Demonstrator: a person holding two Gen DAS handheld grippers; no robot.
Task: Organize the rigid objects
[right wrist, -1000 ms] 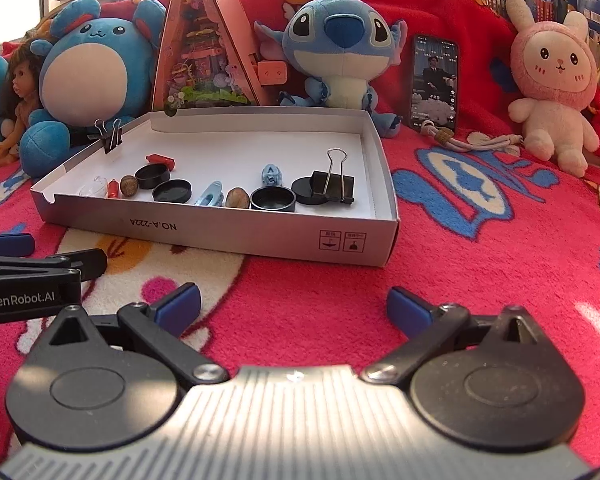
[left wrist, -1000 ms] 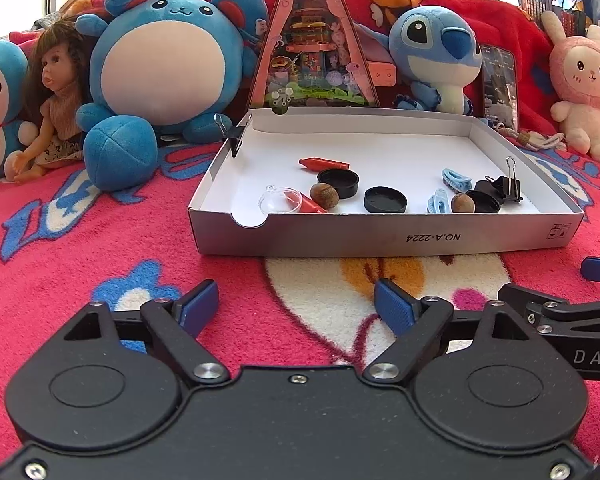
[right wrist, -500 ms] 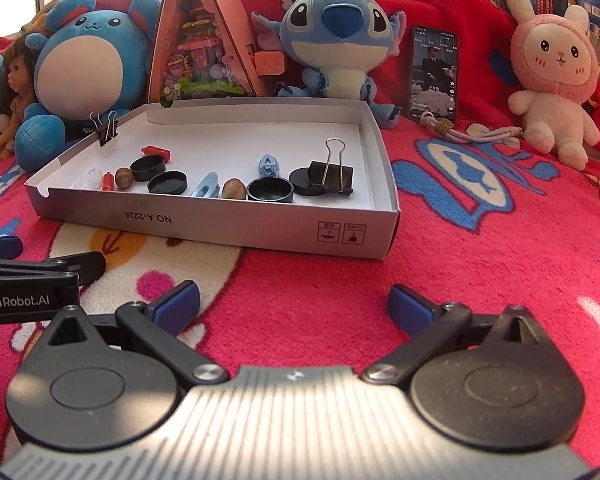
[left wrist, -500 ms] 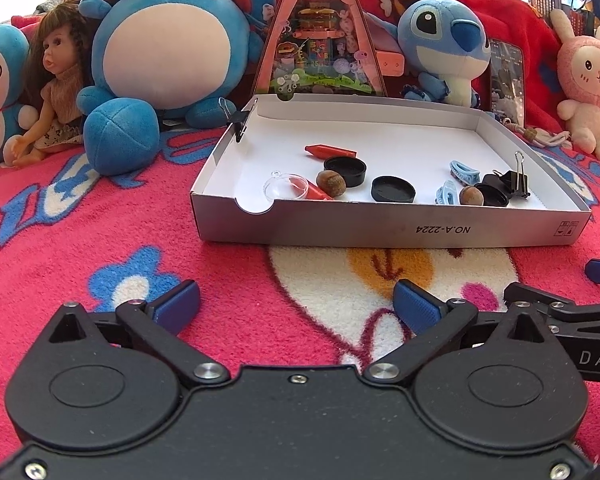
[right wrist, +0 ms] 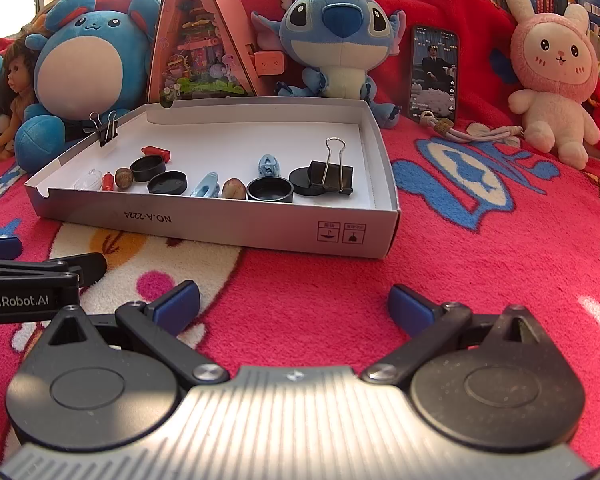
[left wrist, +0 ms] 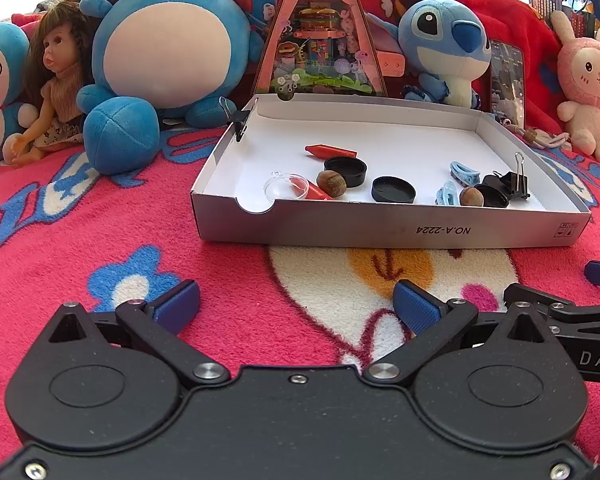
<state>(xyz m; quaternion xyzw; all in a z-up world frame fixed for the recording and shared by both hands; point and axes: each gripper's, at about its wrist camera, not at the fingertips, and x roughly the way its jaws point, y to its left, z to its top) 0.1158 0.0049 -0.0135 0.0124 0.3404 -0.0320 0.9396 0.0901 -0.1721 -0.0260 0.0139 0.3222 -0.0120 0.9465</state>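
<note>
My left gripper (left wrist: 296, 304) and right gripper (right wrist: 294, 304) are both wide open and hold nothing, the small things sit in the white box (left wrist: 380, 232) ahead, and I might bump it and spill the round nut (left wrist: 331, 184).

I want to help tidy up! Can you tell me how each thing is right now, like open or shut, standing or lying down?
left gripper: open, holding nothing
right gripper: open, holding nothing
white box: open, no lid on it
big binder clip: in the box, handles up
small binder clip: clipped on the box wall
phone: propped upright, screen lit
black caps: lying flat in the box
</note>
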